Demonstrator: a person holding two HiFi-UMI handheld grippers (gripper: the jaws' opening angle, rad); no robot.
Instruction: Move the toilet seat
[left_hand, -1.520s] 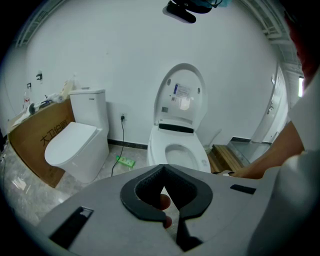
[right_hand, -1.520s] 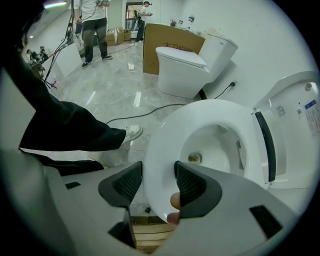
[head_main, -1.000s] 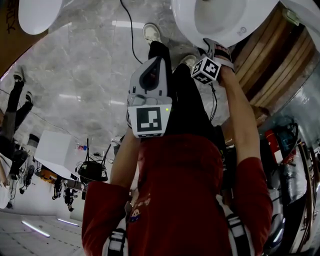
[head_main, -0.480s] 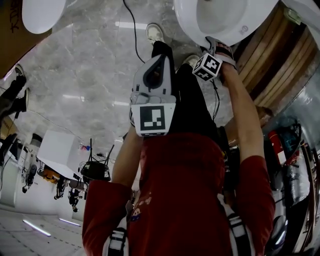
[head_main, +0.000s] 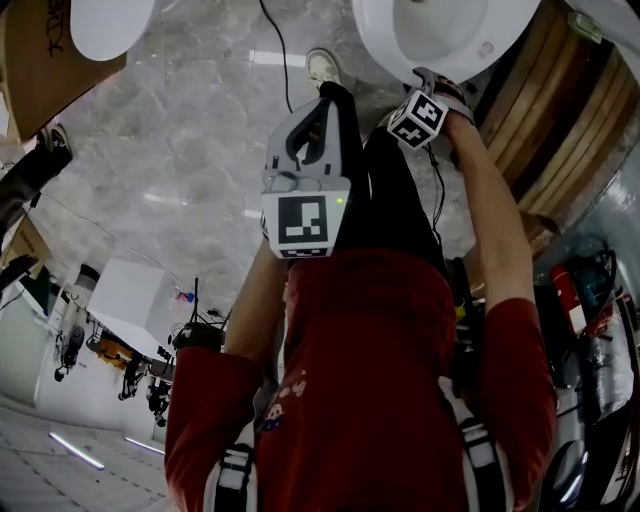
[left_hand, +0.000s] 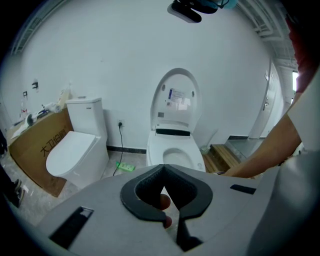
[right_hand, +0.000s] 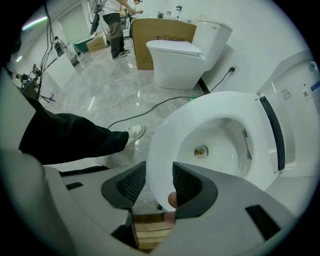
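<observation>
White porcelain is filling the 1 o'clock corner of the head view, where the toilet seat (head_main: 378, 45) is lying flat on its bowl (head_main: 440, 30). I am watching the right gripper (head_main: 428, 80) pointing down at the seat's near rim, its marker cube (head_main: 415, 118) showing just below. The left gripper (head_main: 322, 110) is hanging near the middle, toward 12 o'clock, well apart from the toilet and over the grey marble floor (head_main: 180, 150).

Through the left gripper view I am seeing its fingers (left_hand: 137, 192) resting together at the tips and carrying nothing. The toilet is standing at 12 o'clock with its lid (left_hand: 176, 97) raised against the wall and the seat down. A second toilet (left_hand: 75, 150) is sitting at 9 o'clock, just beside a cardboard box (left_hand: 30, 150). The person's arm (left_hand: 265, 154) is reaching in from 3 o'clock toward the bowl.

Through the right gripper view I am seeing those fingers (right_hand: 187, 182) that have just been closing, with the seat's front rim (right_hand: 165, 130) between them; the pads are looking pressed on it, one outside the ring at 7 o'clock, the other inside at 5 o'clock. The lid (right_hand: 300, 95) is standing up at 3 o'clock. A wooden step (right_hand: 150, 232) is showing under the rim at 6 o'clock, and a white shoe (right_hand: 136, 131) is resting on the floor at 9 o'clock.
</observation>
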